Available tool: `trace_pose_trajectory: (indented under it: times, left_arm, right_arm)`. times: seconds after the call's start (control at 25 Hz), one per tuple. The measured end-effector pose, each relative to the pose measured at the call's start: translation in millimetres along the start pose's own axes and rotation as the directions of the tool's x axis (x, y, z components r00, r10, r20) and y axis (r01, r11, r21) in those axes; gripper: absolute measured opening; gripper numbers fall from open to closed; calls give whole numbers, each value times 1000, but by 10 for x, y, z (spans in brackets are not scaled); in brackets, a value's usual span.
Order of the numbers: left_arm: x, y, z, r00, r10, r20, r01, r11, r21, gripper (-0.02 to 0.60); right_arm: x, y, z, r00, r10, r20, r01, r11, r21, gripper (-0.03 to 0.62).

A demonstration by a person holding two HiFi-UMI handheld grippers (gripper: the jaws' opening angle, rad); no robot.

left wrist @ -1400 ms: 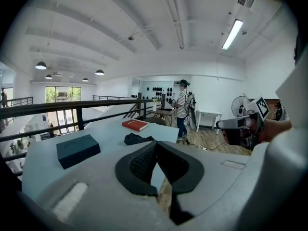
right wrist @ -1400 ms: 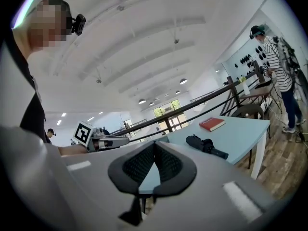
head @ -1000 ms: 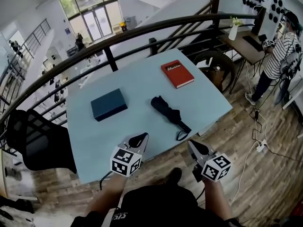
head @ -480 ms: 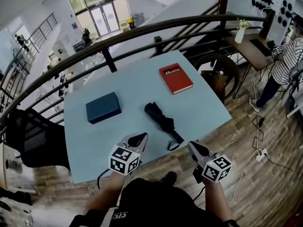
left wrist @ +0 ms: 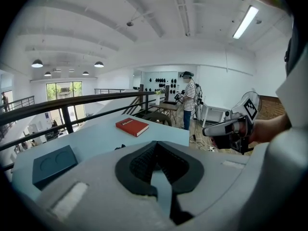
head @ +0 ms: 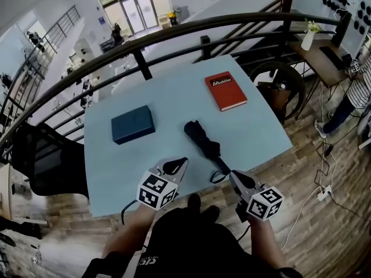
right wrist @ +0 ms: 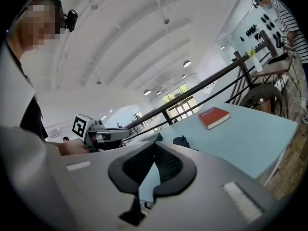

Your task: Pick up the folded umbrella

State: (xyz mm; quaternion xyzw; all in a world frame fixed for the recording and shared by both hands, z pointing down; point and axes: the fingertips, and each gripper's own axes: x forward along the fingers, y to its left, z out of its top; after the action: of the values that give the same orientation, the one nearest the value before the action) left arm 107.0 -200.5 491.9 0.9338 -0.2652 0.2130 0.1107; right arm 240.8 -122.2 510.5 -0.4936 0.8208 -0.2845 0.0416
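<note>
The folded umbrella lies diagonally, its lower-right strap end nearest our right gripper. Its jaws and those of our left gripper are closed and empty.

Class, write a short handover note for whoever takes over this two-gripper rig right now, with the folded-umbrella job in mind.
Left gripper: shut, empty, over the near edge of the table.
Right gripper: shut, empty, at the near edge, close to the strap loop.
Folded umbrella: lying on the table, just beyond and between the grippers, with its strap end toward the person. The blue box lies to its left, the red book farther back on the right.
Done: nothing gripped yet.
Left: open a gripper (probably the right, as it is nearer), close on the umbrella, lift.
</note>
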Motion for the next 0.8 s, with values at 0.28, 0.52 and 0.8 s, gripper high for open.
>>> trace_pose_trajectory:
  times: [0.28, 0.52, 0.8]
  left_arm:
    - [190, 223, 110, 1000, 2, 14, -2, 1000, -8, 6]
    - [495, 448, 102, 998, -52, -38, 54, 998, 43, 6]
    - [820, 639, -95, 977, -175, -122, 194, 968, 159, 94]
  right_arm:
    - [199, -61, 168, 1000, -7, -25, 6, 1000, -27, 2]
    - [520, -95, 315, 998, -23, -54, 21, 999, -47, 2]
    - [913, -88, 370, 996, -67, -63, 63, 996, -59, 2]
